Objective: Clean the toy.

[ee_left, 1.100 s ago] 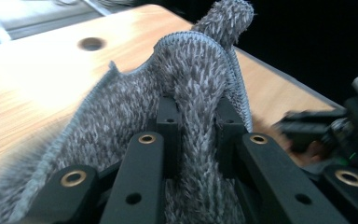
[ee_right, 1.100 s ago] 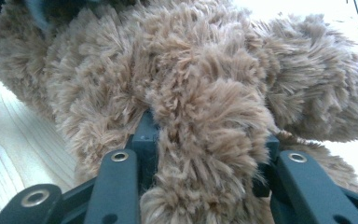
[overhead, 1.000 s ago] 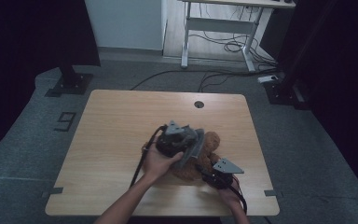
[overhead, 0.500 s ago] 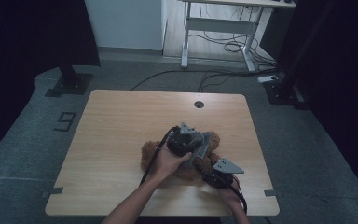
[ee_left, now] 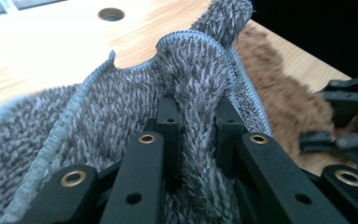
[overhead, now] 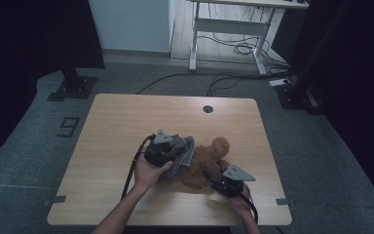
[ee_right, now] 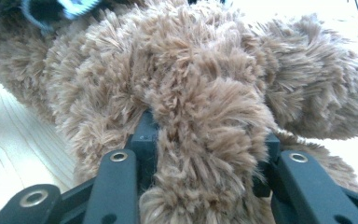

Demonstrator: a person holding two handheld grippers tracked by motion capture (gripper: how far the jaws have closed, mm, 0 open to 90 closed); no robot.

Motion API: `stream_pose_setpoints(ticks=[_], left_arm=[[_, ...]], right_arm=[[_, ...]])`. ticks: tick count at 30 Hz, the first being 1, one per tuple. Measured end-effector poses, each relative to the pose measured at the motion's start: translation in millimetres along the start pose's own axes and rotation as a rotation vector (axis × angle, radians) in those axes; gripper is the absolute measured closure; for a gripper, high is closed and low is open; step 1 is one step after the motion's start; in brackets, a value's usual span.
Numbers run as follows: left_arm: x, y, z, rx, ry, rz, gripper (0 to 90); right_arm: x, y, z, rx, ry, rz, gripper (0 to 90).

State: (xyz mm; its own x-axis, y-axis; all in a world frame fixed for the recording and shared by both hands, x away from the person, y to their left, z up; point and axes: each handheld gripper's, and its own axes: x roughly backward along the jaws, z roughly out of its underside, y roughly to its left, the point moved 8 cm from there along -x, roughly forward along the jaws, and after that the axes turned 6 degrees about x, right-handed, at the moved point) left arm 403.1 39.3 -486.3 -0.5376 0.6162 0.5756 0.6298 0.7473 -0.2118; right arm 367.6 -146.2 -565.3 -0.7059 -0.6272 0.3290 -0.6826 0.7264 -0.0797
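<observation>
Risk: grey fuzzy microfibre cloth (ee_left: 121, 107) slipping from left gripper (ee_left: 196, 112), clamped on one thin fold. Right gripper (ee_right: 205, 140) pins brown plush teddy bear (overhead: 202, 163) lying on wooden table (overhead: 126, 122); tugging could drag it.

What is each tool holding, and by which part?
Left tool: pinched fold of the grey fuzzy cloth. Right tool: a limb of the brown plush toy.

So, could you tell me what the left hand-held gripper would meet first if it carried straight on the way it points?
Beyond the grey cloth it already pinches, the left hand-held gripper would probably meet the brown plush toy first, though depth is unclear.
</observation>
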Motion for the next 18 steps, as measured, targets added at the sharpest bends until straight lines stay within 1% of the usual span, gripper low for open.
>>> stream_pose_setpoints(ticks=[1,5,12,18], left_arm=[[3.0,3.9,2.4,0.013,-0.005,0.000,76.8],[14.8,16.9,11.1,0.035,-0.019,-0.009,76.7],[29.7,30.7,23.9,0.056,-0.040,-0.019,76.6],[39.1,43.5,33.7,0.085,-0.040,-0.034,76.1]], right_arm=[[0.0,-0.1,0.0,0.000,0.000,-0.002,57.2],[-0.1,-0.2,0.0,-0.003,-0.001,-0.002,57.1],[0.0,0.1,0.1,-0.003,-0.001,0.000,57.1],[-0.1,0.1,0.1,-0.004,-0.002,0.000,57.0]])
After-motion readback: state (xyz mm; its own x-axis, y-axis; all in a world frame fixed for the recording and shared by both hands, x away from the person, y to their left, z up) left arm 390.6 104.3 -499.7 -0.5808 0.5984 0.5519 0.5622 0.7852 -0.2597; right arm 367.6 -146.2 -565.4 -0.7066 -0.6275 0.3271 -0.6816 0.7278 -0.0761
